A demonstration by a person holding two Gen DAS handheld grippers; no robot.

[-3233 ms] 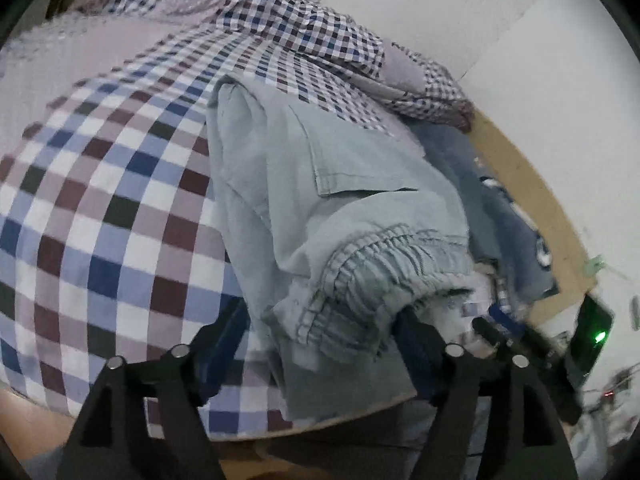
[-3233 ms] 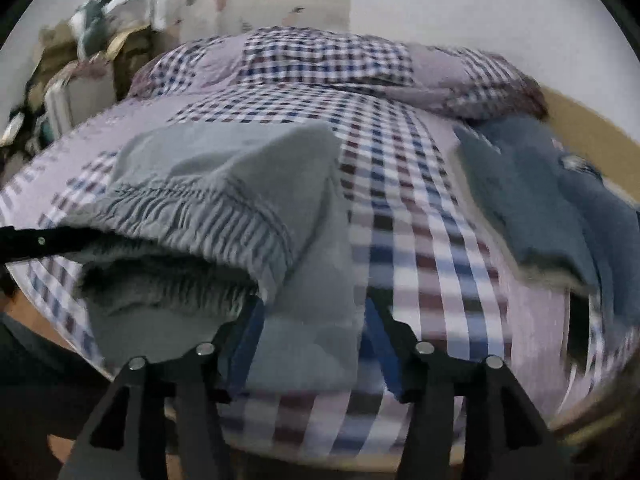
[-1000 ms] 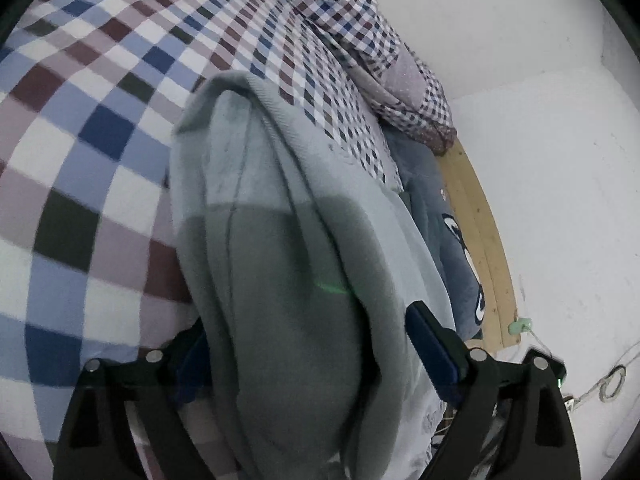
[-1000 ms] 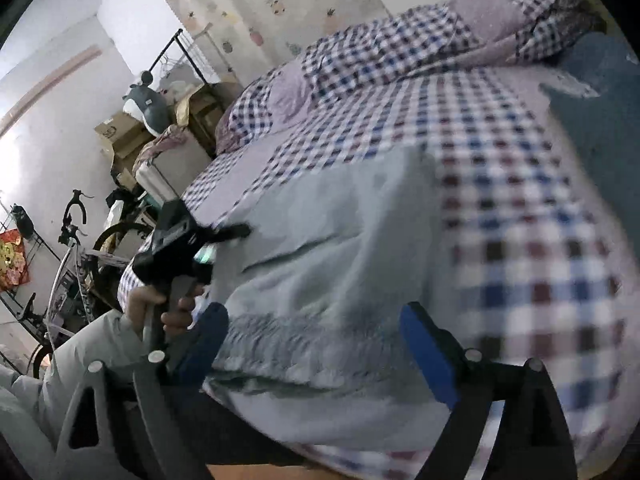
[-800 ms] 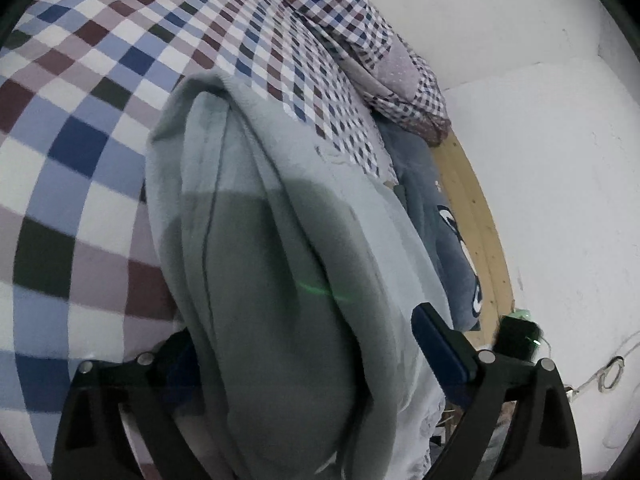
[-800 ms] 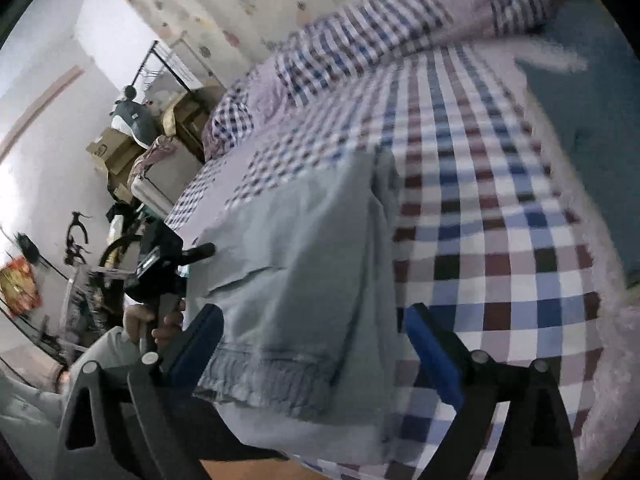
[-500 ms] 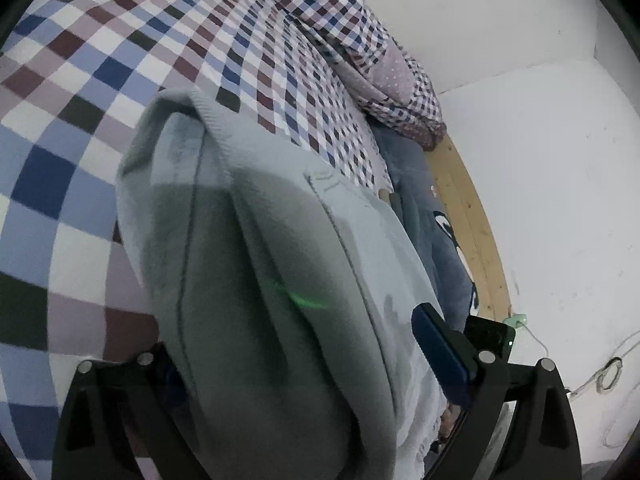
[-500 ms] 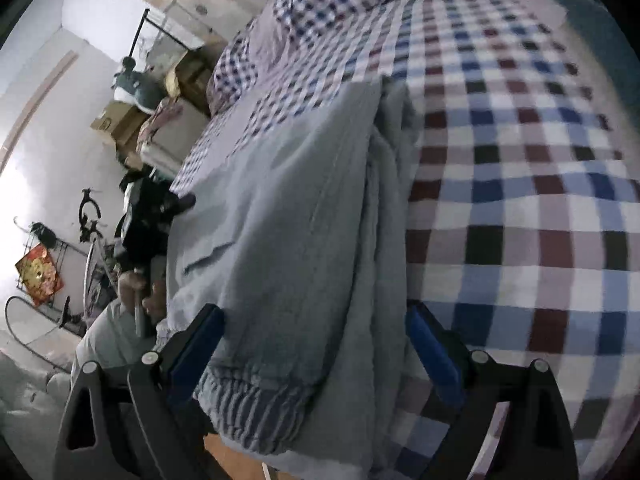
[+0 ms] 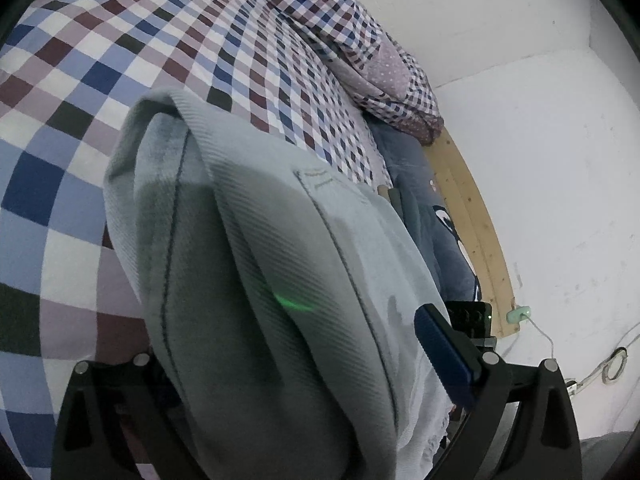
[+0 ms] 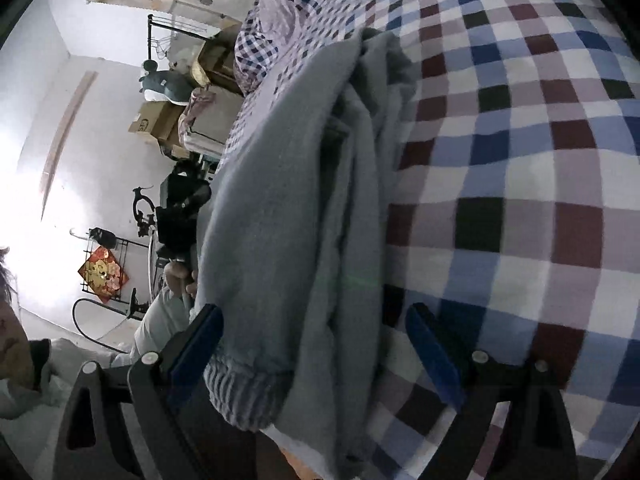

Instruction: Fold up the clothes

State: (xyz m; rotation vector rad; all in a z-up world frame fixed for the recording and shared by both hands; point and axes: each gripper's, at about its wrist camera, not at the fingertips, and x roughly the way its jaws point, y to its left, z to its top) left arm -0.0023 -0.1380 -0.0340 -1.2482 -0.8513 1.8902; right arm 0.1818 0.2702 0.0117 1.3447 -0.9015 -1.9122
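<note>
On the checked bed (image 9: pixel 80 92) | grey trousers (image 9: pixel 256 280) run lengthwise away from both grippers | left gripper (image 9: pixel 304 364) and right gripper (image 10: pixel 316 344) spread wide, straddling the near end, gripping nothing.

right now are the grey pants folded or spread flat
Folded. The pants lie doubled in stacked layers on the bed, elastic waistband at the near edge, not spread flat.

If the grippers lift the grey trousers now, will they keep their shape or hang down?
The grey trousers would probably sag: the cloth lies in soft folds on the checked bedsheet. The gathered waistband looks thicker, so that end may hang heavier. The ribbed weave seems unlikely to slip.
</note>
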